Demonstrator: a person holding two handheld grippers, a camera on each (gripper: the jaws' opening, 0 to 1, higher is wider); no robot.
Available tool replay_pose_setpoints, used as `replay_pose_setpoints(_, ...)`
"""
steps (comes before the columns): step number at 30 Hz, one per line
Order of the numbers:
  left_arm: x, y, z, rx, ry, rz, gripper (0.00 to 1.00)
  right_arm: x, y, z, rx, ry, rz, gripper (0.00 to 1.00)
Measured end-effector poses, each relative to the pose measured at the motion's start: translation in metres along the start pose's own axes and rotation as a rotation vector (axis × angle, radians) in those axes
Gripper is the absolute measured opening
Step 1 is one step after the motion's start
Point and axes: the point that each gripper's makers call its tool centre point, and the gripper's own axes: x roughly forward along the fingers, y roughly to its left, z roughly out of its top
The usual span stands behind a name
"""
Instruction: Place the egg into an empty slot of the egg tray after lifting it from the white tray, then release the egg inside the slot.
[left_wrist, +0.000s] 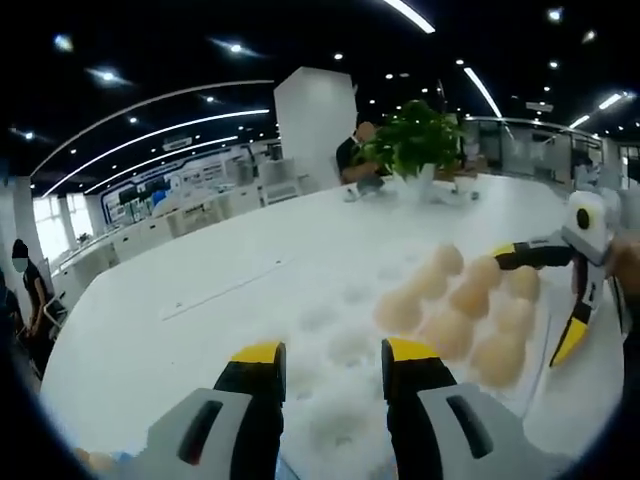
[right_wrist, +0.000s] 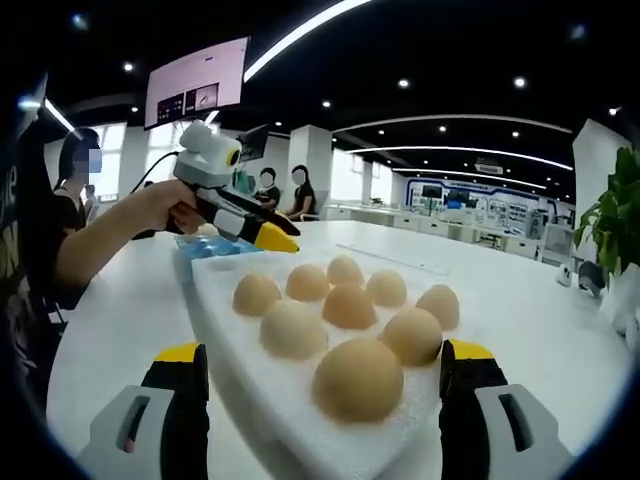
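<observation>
- here, the left gripper (left_wrist: 333, 365) has its jaws moderately apart and holds nothing, above empty slots of the egg tray (left_wrist: 335, 345).
- right gripper (right_wrist: 325, 375) spread wide, empty, straddling the tray's near end.
- eggs (right_wrist: 350, 305) fill the slots there.

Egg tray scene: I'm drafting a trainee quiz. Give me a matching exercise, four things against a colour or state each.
Things:
1. eggs
2. plant
3. egg tray
4. left gripper

Colour or state:
A. white
B. open, empty
C. tan
D. green

Pairs: 1-C, 2-D, 3-A, 4-B
</observation>
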Motion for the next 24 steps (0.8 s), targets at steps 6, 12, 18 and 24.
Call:
replay_pose_setpoints(6, 0.011, -0.002, 0.003, 0.011, 0.002, -0.035, 0.39, 0.001, 0.000, -0.002, -0.013, 0.014, -0.006, 1.00)
replay_pose_setpoints(12, 0.023, -0.004, 0.001, 0.024, 0.028, -0.075, 0.39, 0.001, -0.001, -0.003, -0.025, 0.022, -0.010, 1.00)
replay_pose_setpoints(18, 0.031, -0.002, 0.001, 0.028, 0.052, -0.119, 0.39, 0.001, -0.002, -0.003, -0.023, 0.018, -0.011, 1.00)
replay_pose_setpoints(24, 0.034, -0.005, 0.006, 0.052, 0.060, -0.148, 0.39, 0.002, -0.002, -0.004, -0.026, 0.017, -0.016, 1.00)
